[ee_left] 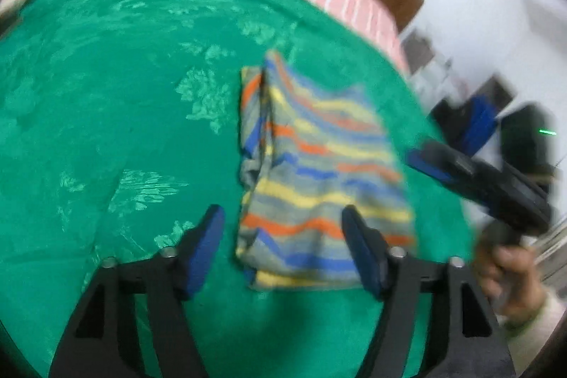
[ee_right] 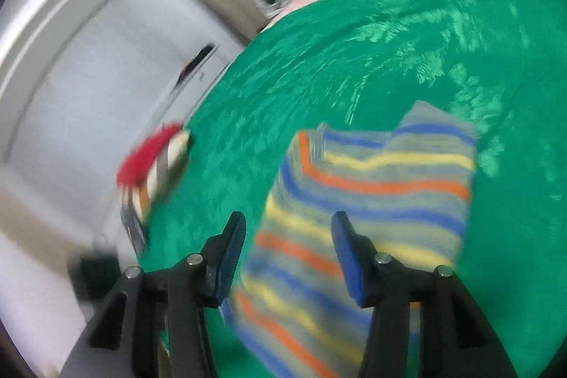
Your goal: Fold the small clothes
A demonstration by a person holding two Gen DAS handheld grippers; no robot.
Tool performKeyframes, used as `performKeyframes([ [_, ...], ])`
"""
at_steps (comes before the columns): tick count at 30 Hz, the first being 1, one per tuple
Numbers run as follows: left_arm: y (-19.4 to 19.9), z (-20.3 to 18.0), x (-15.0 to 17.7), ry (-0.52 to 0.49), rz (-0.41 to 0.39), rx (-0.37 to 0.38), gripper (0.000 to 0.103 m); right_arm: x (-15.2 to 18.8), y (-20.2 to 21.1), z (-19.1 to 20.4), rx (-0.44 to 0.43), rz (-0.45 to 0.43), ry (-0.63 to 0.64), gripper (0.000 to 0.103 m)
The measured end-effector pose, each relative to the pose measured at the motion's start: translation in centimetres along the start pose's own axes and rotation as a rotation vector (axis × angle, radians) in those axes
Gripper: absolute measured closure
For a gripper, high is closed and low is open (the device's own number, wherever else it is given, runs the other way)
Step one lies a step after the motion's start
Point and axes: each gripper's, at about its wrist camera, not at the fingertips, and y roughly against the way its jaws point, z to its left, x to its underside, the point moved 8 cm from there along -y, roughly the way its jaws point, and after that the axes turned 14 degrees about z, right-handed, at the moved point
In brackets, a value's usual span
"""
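Lying folded on the green cloth, the striped garment sits just ahead of the left gripper, whose jaws stand wide apart, empty. The right gripper hovers likewise spread, garment between and beyond its jaws.

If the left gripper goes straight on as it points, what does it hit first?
Probably the striped garment: it lies between the open left gripper fingers on the green cloth. Height above it is unclear.
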Motion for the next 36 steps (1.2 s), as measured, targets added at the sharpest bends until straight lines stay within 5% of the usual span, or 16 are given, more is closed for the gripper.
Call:
performKeyframes([
  [2,-2.1,1.1,0.1,-0.009,0.063,-0.114,0.070,3.8,-0.5,-0.1,0.032,0.039,0.043,0.052],
  [5,-2.8,2.1,0.1,-0.007,0.066,-0.122,0.071,10.2,-3.6,-2.9,0.170,0.164,0.002,0.059],
  [7,-2.1,2.4,-0.1,-0.026,0.065,-0.183,0.065,12.2,-2.9,-2.7,0.219,0.084,0.040,0.061],
  [10,0.0,3.3,-0.7,-0.010,0.052,-0.223,0.050,13.4,-1.7,-2.6,0.247,0.082,0.009,0.061],
  [12,1.4,3.1,-1.9,-0.027,0.034,-0.144,0.021,13.3,-0.7,-2.8,0.249,0.080,-0.018,0.057],
  [14,2.5,2.1,-3.1,-0.052,0.027,-0.030,0.007,12.6,1.2,-3.2,0.235,0.032,-0.043,0.041],
  [17,0.8,1.1,-5.4,-0.052,0.124,0.101,0.005,10.4,4.2,-4.6,0.231,-0.056,-0.105,0.019],
  [20,-2.9,1.0,-7.7,-0.061,0.224,0.060,0.005,7.1,5.0,-7.3,0.180,-0.106,-0.217,0.018],
  [24,-6.5,-0.7,-8.5,-0.164,0.295,-0.036,0.006,4.4,2.1,-10.1,0.068,-0.070,-0.371,0.018],
  [25,-7.0,-1.2,-8.6,-0.190,0.300,-0.061,0.009,3.7,0.5,-10.2,0.027,-0.050,-0.382,0.018],
  [26,-7.4,-1.5,-8.6,-0.216,0.295,-0.093,0.030,3.3,-0.7,-10.1,0.000,-0.033,-0.380,0.020],
  [27,-7.8,-1.8,-8.6,-0.246,0.291,-0.131,0.062,2.9,-1.9,-9.7,-0.024,-0.016,-0.372,0.035],
  [29,-8.0,-2.2,-8.5,-0.246,0.278,-0.142,0.084,2.9,-4.1,-8.9,0.084,0.023,-0.337,0.068],
  [32,-6.0,-2.9,-8.4,-0.251,0.206,-0.170,0.088,2.9,-3.9,-5.6,0.339,0.006,-0.207,0.076],
  [36,-1.1,-4.3,-9.1,-0.288,0.101,-0.143,0.088,2.4,-1.0,-1.1,0.396,-0.097,-0.117,0.078],
])
